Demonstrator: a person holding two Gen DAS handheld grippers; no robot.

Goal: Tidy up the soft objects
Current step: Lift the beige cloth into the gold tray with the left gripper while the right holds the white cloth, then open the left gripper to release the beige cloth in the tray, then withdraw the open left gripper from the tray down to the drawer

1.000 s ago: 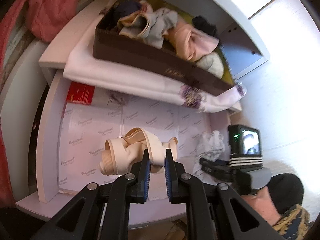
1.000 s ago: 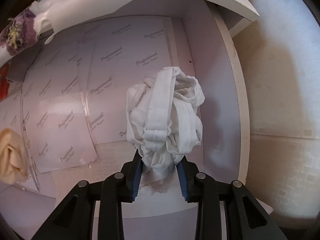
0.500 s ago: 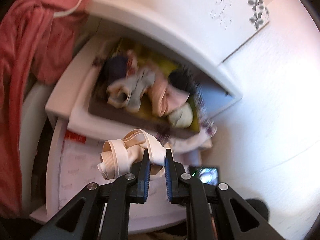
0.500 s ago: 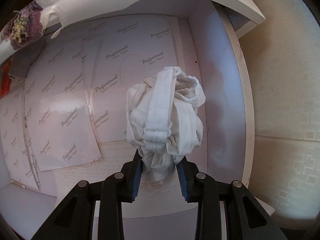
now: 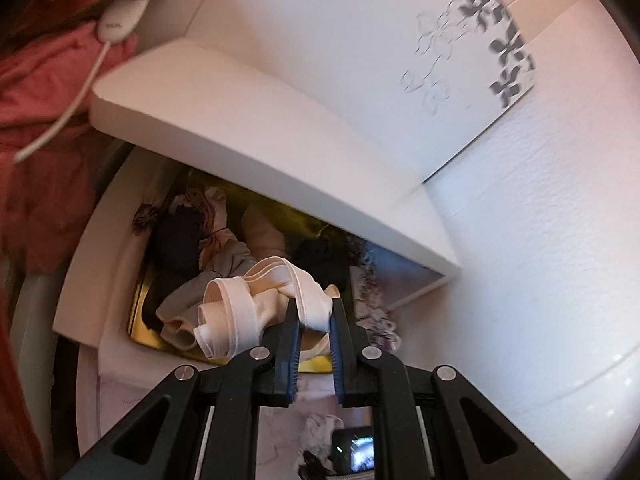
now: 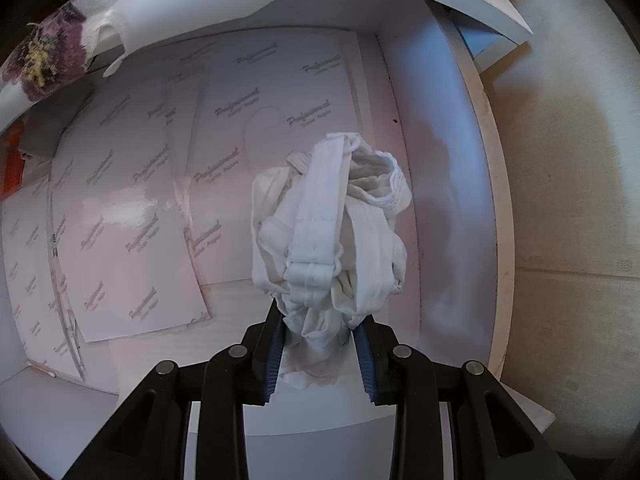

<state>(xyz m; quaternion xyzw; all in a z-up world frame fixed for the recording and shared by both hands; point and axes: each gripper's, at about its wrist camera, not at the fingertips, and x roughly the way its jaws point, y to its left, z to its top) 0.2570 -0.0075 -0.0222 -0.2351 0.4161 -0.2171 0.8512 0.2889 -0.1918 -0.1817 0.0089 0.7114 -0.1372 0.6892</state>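
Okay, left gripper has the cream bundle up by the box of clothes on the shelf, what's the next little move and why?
Probably ease the left gripper forward and down, then open it. It is shut on the rolled cream elastic garment, which hangs over the near edge of the yellow-lined box of balled clothes under the white shelf, so releasing now risks it landing outside.

Both fisheye views bend straight edges into arcs and darken to black at the corners. Left wrist view: warm, pinkish light; the textured white wall (image 5: 540, 240) at right is nearly overexposed, while the gap under the thick white shelf board (image 5: 260, 128) lies in deep shadow. The grey floral decal (image 5: 500, 40) is smeared by motion blur. Right wrist view: cooler, even light; glare patches sit on the glossy printed white liner sheets (image 6: 132, 216), and a soft shadow falls on the white side panel (image 6: 444, 200).
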